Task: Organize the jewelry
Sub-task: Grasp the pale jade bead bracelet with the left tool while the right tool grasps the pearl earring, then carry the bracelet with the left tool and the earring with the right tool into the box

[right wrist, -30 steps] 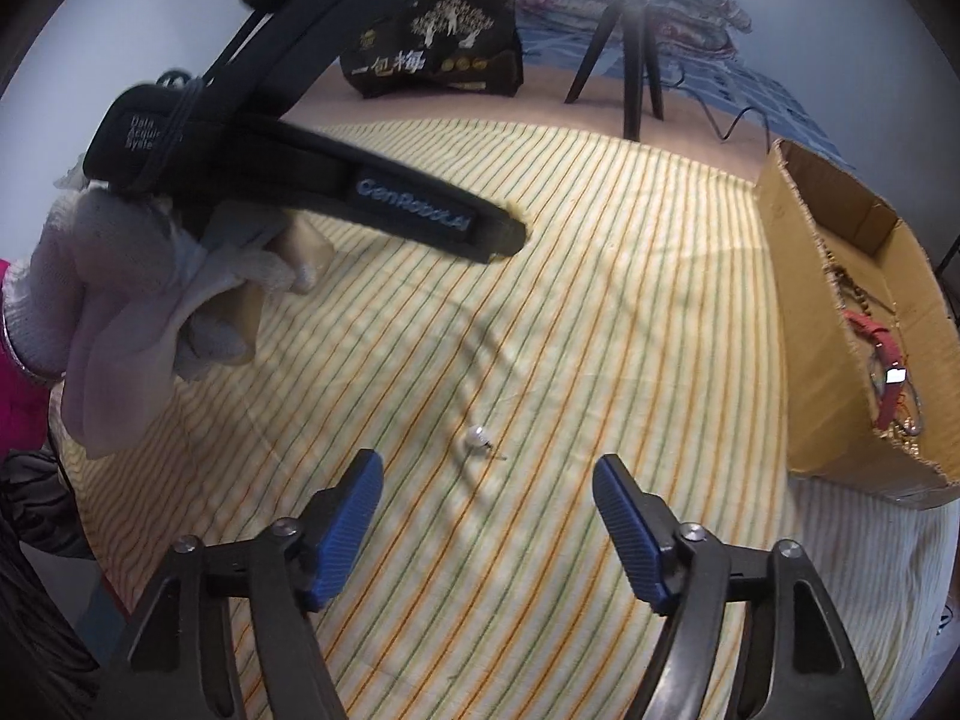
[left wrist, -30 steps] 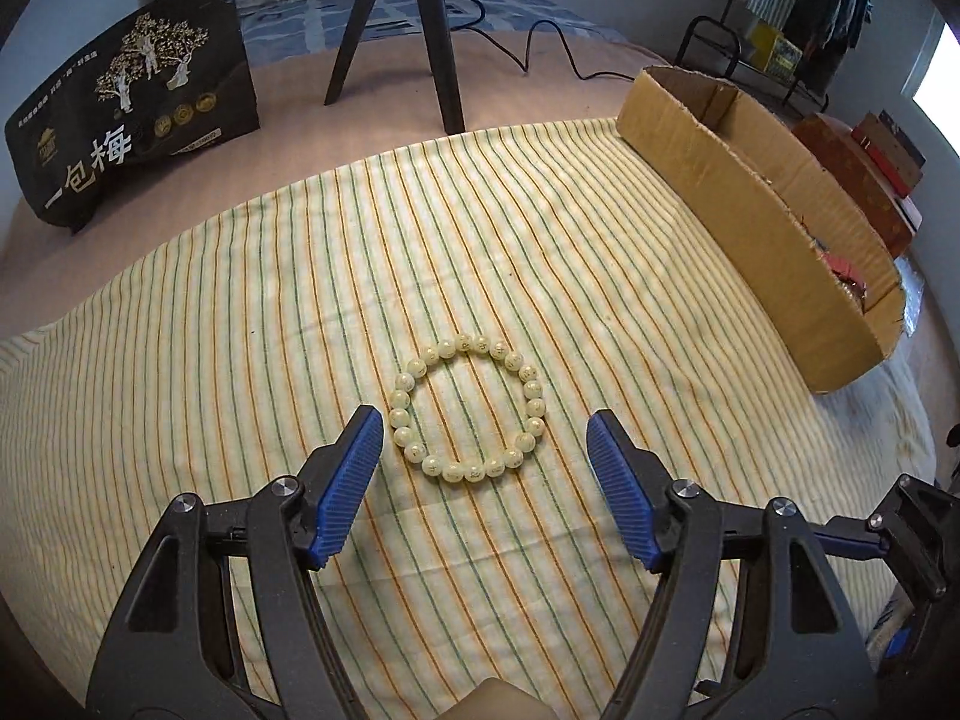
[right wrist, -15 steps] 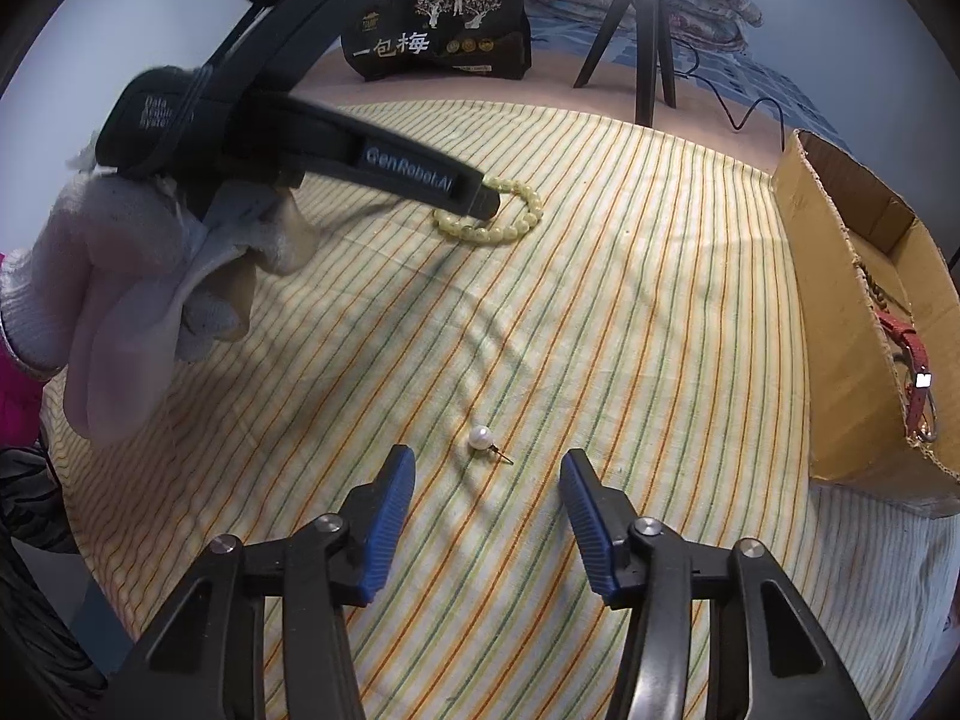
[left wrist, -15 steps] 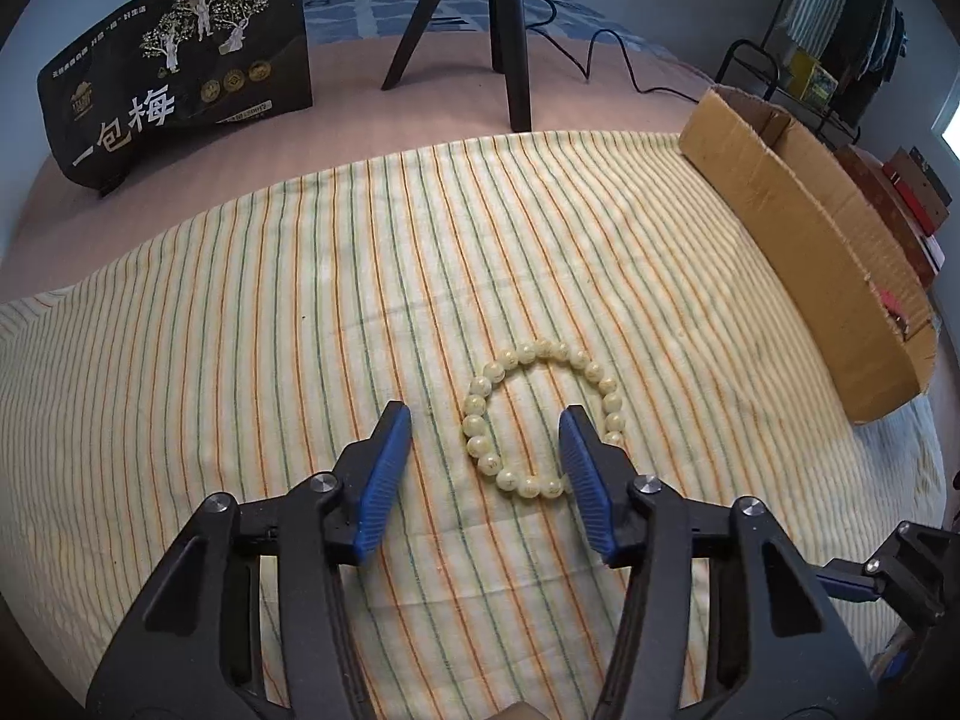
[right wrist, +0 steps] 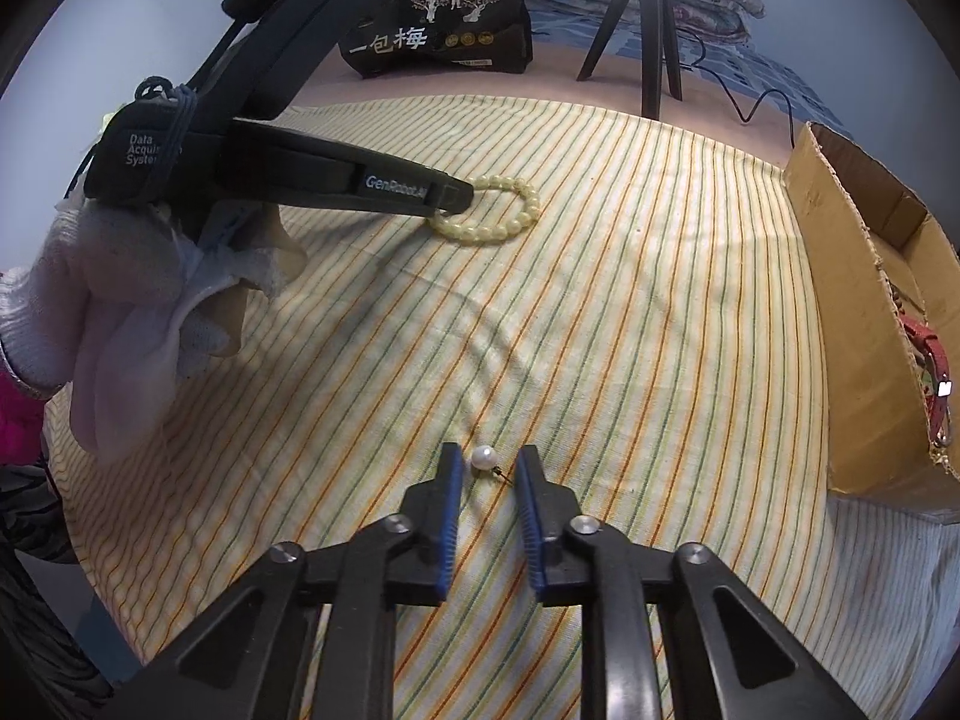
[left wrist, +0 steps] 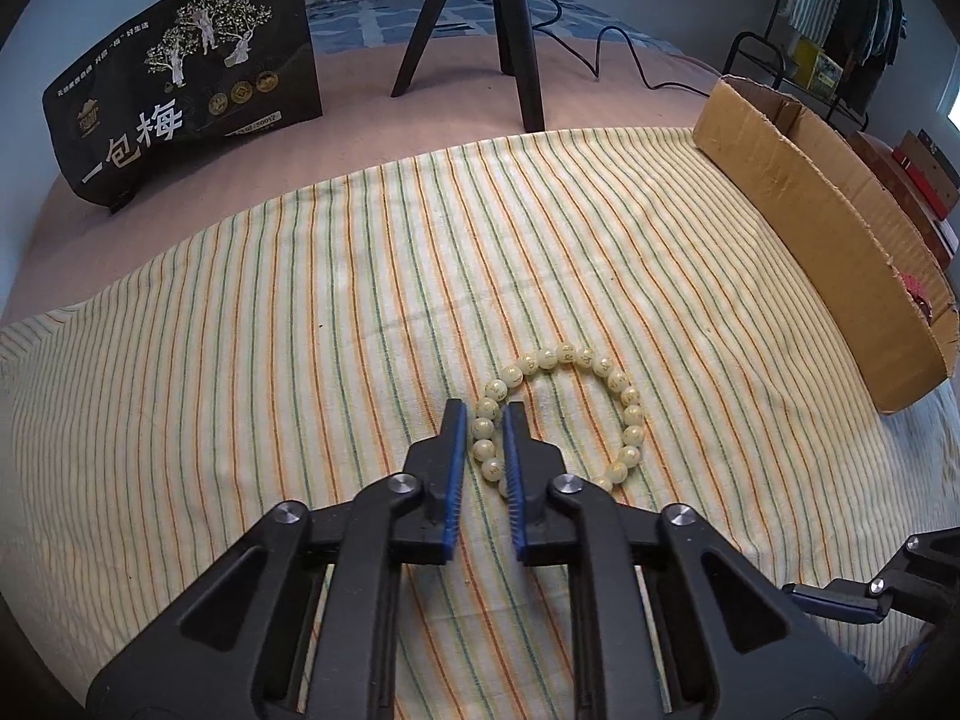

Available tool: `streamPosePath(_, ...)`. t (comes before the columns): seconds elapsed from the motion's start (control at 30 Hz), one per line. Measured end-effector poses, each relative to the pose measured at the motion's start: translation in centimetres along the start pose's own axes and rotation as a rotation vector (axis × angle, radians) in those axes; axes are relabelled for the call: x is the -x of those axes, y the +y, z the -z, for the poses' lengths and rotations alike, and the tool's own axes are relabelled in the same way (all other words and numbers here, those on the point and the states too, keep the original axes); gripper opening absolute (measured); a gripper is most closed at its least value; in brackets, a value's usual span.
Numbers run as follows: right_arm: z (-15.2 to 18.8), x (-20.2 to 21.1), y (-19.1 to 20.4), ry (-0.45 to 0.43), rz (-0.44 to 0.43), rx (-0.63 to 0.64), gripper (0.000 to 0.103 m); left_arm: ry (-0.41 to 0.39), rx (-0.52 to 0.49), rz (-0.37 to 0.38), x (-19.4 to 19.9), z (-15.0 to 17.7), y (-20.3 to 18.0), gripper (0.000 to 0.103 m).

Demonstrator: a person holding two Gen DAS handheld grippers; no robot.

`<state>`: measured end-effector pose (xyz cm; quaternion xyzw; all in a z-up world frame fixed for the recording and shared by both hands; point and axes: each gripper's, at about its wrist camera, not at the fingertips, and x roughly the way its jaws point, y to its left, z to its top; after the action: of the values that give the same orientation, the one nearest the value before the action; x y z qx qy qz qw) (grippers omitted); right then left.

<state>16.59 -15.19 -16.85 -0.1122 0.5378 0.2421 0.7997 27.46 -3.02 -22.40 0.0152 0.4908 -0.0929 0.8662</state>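
A pale green bead bracelet (left wrist: 624, 414) lies on the striped cloth (left wrist: 300, 324). My left gripper (left wrist: 483, 420) is closed around the bracelet's left side, the beads between its blue pads. It also shows in the right wrist view (right wrist: 450, 198) at the bracelet (right wrist: 504, 222). A small pearl earring (right wrist: 483, 457) lies on the cloth. My right gripper (right wrist: 489, 462) has narrowed around it, a small gap left on each side. A cardboard box (right wrist: 852, 324) stands at the right and holds a red strap (right wrist: 927, 339).
A black printed bag (left wrist: 186, 90) and a tripod (left wrist: 480, 30) stand beyond the cloth's far edge. The box also shows in the left wrist view (left wrist: 840, 246). Shelves with books and hanging clothes (left wrist: 852, 6) are at the far right.
Both grippers have narrowed from wide open. The left has closed onto the bracelet's left side. The right has moved down and closed in around the pearl earring.
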Motion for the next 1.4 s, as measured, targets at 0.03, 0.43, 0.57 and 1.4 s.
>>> streamPosePath(0.03, 0.1, 0.0, -0.1, -0.001, -0.001, -0.002, 0.011, -0.001, 0.001, 0.000, 0.0, 0.0, 0.0, 0.008)
streamPosePath(0.43, -0.1, 1.2, -0.7, -0.034, 0.005, -0.020, 0.002, -0.038, 0.041, 0.011, 2.0, -0.2, 0.8, 0.005)
streamPosePath(0.57, -0.5, 2.2, -1.2, -0.062, 0.006, -0.037, 0.002, -0.064, 0.069, 0.023, 3.3, -0.6, 1.3, 0.005)
streamPosePath(1.4, -3.3, 10.2, -9.5, -0.257, 0.114, -0.163, 0.002, -0.262, 0.051, 0.207, 12.5, -4.8, -4.6, 0.005)
